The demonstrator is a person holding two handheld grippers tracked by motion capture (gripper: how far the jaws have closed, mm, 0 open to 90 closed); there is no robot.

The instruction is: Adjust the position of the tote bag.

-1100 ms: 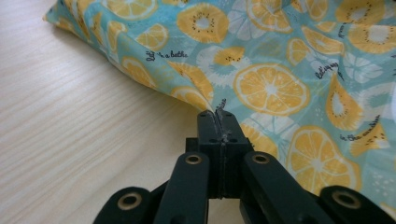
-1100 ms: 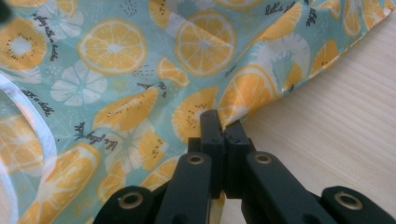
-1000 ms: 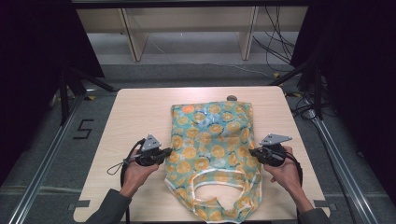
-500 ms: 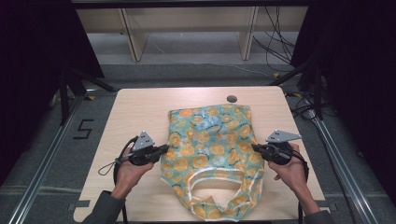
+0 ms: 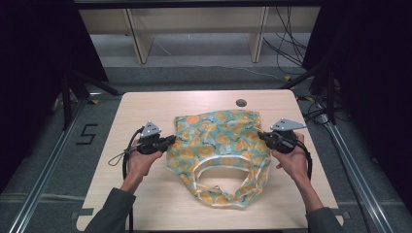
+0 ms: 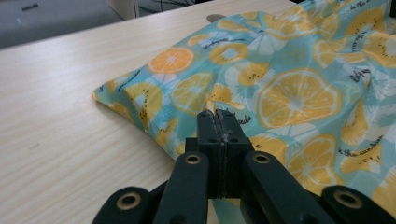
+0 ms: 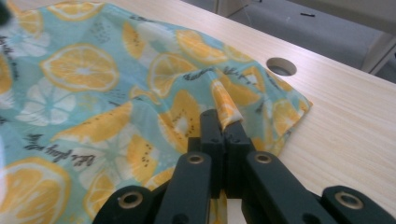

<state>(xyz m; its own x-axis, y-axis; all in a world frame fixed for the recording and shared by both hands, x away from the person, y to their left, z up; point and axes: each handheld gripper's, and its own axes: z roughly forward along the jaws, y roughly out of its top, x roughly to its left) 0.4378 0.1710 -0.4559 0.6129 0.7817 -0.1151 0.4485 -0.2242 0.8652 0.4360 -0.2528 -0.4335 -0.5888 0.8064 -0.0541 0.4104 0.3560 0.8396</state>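
Note:
A teal cloth bag (image 5: pixel 218 145) printed with orange and lemon slices lies on the wooden table (image 5: pixel 145 104), its white-edged handles toward the person. My left gripper (image 5: pixel 171 141) is shut on the bag's left edge; its black jaws (image 6: pixel 217 122) pinch a fold of the fabric (image 6: pixel 280 88). At the bag's right edge my right gripper (image 5: pixel 261 136) is shut on the cloth, and a ridge of fabric (image 7: pixel 224 100) rises out of the jaws of the right gripper (image 7: pixel 218 122). Both sides of the bag are lifted a little off the table.
A round cable hole (image 5: pixel 241 103) sits in the table just beyond the bag, also seen as a hole (image 7: pixel 281 66) in the right gripper view. Wooden shelf legs (image 5: pixel 136 36) stand on the floor behind. Metal rails (image 5: pixel 48 160) run along both table sides.
Both grippers have moved away from the person with the bag held between them. The bag's far end has been drawn back and its upper part now lies folded, so it looks shorter.

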